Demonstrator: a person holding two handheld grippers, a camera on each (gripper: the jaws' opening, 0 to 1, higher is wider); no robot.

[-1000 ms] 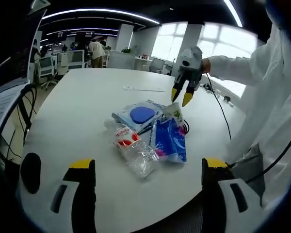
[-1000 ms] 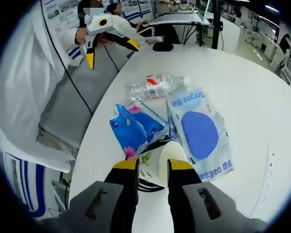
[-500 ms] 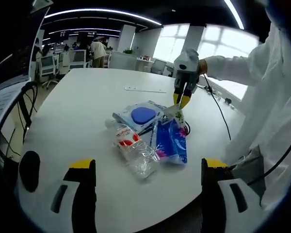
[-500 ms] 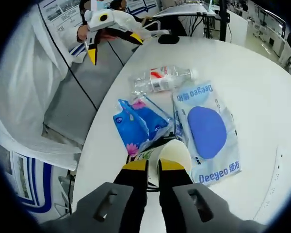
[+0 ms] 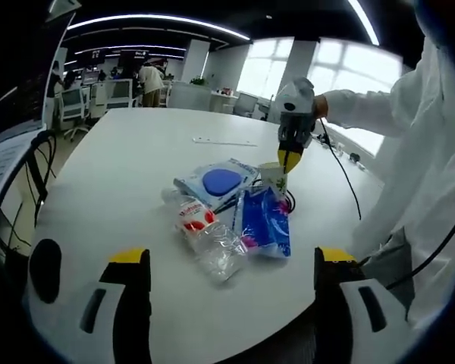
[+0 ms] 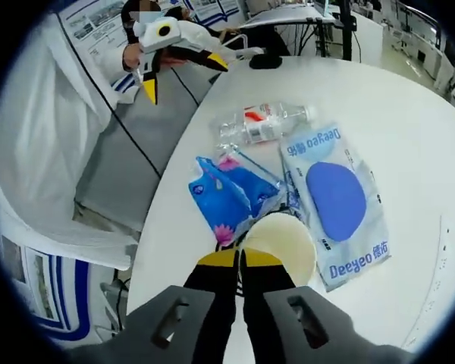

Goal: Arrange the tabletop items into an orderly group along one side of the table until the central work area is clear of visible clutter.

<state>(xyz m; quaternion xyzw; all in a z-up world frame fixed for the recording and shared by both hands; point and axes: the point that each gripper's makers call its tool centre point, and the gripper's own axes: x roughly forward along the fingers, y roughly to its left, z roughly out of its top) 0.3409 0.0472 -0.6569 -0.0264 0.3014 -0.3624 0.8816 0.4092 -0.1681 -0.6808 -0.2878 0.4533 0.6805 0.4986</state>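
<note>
A white round table (image 5: 121, 152) is carrying a loose cluster of clutter near the person's edge, with the central area not yet cleared. Largest in the cluster is a clear pouch with a blue disc (image 6: 337, 199), lying flat. A blue tissue pack (image 6: 229, 196) is lying beside it, and a crumpled clear bottle with a red label (image 5: 206, 231) is lying on its side against both. A paper cup (image 6: 282, 241) is standing upright at the far end of the pack. The right gripper (image 6: 239, 256) is pinching the cup's rim wall, jaws almost together. The left gripper (image 5: 227, 262) is hovering over the table's near edge, jaws wide apart and carrying nothing. Judged step: the cup pick-up is in hand. The next move calls for a steady lift and an upright placing at the table's side — a thin rim may buckle.
</note>
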